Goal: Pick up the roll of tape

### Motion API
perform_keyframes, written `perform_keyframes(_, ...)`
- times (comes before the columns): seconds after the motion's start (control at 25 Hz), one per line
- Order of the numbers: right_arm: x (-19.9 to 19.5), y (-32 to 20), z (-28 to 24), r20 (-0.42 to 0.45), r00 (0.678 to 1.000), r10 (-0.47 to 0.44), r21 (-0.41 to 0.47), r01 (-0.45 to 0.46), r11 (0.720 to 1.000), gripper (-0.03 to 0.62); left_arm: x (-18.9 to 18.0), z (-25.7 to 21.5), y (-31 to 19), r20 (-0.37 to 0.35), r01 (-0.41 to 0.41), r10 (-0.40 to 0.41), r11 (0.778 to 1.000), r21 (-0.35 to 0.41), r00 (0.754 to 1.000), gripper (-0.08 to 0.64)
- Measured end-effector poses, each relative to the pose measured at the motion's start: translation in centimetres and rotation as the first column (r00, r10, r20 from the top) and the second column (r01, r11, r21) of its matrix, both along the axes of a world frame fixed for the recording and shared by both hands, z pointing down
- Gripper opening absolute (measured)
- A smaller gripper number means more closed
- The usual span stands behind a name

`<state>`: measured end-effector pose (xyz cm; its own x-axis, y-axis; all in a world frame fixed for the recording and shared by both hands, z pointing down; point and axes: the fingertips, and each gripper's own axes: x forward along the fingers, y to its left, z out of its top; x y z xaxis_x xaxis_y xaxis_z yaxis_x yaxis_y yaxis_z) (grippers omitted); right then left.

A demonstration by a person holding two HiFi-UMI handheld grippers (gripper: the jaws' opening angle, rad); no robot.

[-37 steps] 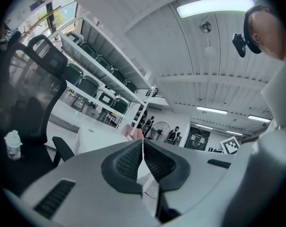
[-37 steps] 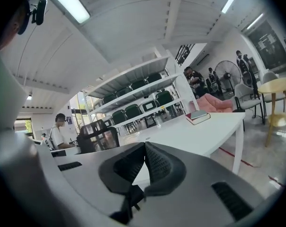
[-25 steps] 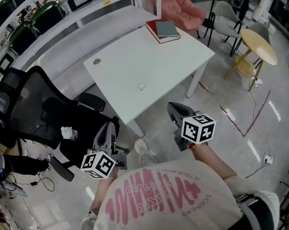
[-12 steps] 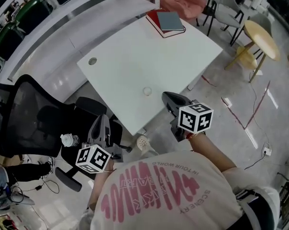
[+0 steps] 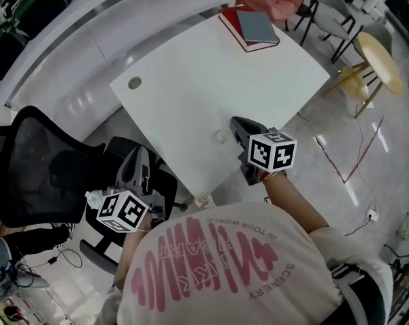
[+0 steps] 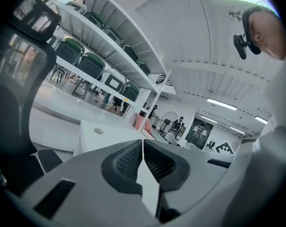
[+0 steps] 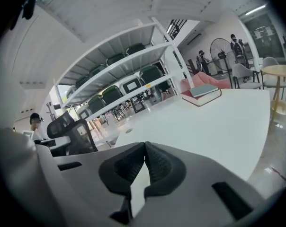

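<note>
Roll of tape [image 5: 220,136]: small clear ring, flat on white table [image 5: 191,80], near its front edge.
Right gripper [image 5: 237,122]: jaws pressed together, empty, just beside it.
Left gripper [image 5: 138,154]: likewise, well apart.
Handling: I judge it light, stiff, slick; pinch its wall.

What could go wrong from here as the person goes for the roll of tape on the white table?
1. The right gripper is shut; unless it opens first, its closed tip may just shove the roll of tape.
2. The small roll lies close to the table edge nearest the person, so a nudge could send it off.
3. The left gripper, also shut, hangs over the office chair and might knock it.
</note>
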<state>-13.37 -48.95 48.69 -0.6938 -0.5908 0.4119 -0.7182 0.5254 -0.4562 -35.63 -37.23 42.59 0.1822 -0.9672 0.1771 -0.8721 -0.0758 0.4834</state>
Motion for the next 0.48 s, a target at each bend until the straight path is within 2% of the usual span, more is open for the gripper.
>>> perform_keyframes(0.2, -1.0, -1.4, 3.1, -0.027, 0.999, 0.018, -0.072, -0.02, 0.997, 0.015, -2.2, 1.9, -1.6, -0.016, -0.009, 0.009, 0.999, -0.04, 1.0, 0.029)
perform_keyframes(0.4, -1.1, -2.1, 5.9, -0.187, 0.982, -0.018, -0.054, 0.008, 0.999, 0.016, -3.4, 2.8, -3.3, -0.041, -0.027, 0.026, 0.999, -0.041, 0.999, 0.029)
perform_keyframes(0.48, -1.1, -2.0, 6.9, -0.231, 0.972, -0.047, -0.06, 0.034, 0.998, 0.11, -3.3, 3.0, -3.7, -0.049, -0.036, 0.035, 0.999, -0.036, 0.998, 0.029)
